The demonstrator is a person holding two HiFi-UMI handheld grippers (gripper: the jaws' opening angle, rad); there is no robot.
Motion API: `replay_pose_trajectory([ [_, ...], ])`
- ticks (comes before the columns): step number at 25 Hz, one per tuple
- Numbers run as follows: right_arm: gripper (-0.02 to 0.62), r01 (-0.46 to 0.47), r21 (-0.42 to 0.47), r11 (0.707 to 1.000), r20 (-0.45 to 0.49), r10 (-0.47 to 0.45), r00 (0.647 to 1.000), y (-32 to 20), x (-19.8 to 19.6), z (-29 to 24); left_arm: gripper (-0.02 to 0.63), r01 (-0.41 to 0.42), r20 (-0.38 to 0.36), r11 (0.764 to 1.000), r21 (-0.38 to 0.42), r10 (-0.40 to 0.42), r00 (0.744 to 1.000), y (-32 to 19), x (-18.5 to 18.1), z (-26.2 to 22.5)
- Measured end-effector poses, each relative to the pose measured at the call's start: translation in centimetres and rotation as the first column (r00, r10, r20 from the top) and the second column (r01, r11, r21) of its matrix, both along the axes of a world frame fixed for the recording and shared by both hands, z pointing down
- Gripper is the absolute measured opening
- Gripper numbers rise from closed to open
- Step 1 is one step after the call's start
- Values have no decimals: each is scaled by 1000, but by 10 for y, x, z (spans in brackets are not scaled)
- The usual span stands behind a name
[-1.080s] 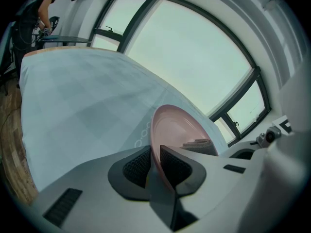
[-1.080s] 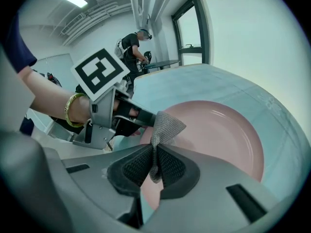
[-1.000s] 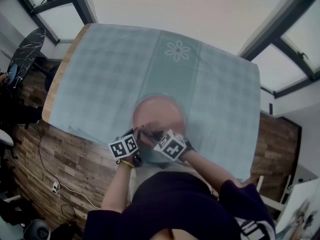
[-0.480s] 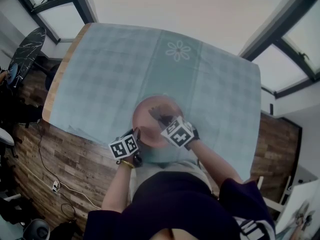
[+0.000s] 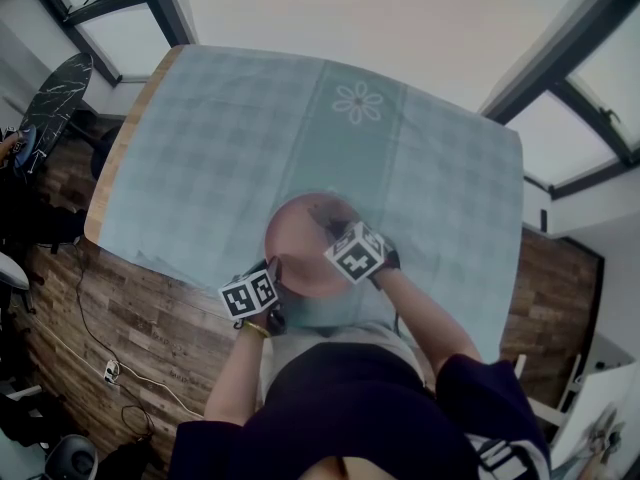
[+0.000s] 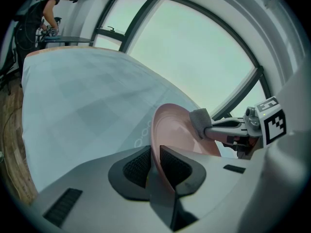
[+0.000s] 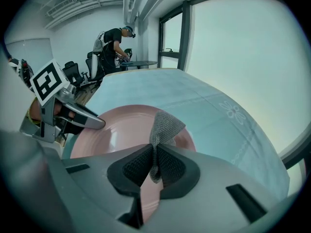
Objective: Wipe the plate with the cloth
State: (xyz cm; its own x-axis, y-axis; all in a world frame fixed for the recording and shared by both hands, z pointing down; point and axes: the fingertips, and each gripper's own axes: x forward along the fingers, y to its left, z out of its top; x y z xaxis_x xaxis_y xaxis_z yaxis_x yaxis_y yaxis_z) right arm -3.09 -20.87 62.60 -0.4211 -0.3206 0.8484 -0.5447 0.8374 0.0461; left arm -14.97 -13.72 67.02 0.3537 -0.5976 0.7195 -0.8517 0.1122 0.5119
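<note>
A pink plate (image 5: 300,243) lies near the table's front edge on the pale blue checked tablecloth (image 5: 210,138). My left gripper (image 5: 272,273) is shut on the plate's near-left rim; in the left gripper view the rim (image 6: 156,144) runs between the pads. My right gripper (image 5: 335,220) is shut on a small grey cloth (image 7: 163,126), which rests against the plate's (image 7: 116,130) inner surface toward its far right side. The left gripper view shows the cloth (image 6: 199,122) pressed on the plate, and the right gripper view shows the left gripper (image 7: 90,120) at the rim.
The tablecloth carries a white flower print (image 5: 357,101) behind the plate. A wooden floor (image 5: 120,318) lies below the table's left edge. A person (image 7: 114,45) stands at a desk far across the room. Windows (image 5: 580,88) run along the right side.
My right gripper has carried the cloth from the plate's near edge across to its far right side. The left gripper and the plate have stayed in place.
</note>
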Motion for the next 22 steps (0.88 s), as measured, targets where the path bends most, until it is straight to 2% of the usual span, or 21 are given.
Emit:
replay_pose_trajectory([
  [4,32,-25,15,1000,-15,25,1000,-11,3,7,69,0,1,1000,-3,0,1000,0,0,-1],
  [10,32,-38,-10,999,-53,38,998,-14,5,23,66,-3,3,1000,-3,3,1000,0,0,-1],
  [22,32,23,-51,998,-85,-27,996,4,-1,30,65,-8,6,1000,-6,8,1000,-1,-2,0],
])
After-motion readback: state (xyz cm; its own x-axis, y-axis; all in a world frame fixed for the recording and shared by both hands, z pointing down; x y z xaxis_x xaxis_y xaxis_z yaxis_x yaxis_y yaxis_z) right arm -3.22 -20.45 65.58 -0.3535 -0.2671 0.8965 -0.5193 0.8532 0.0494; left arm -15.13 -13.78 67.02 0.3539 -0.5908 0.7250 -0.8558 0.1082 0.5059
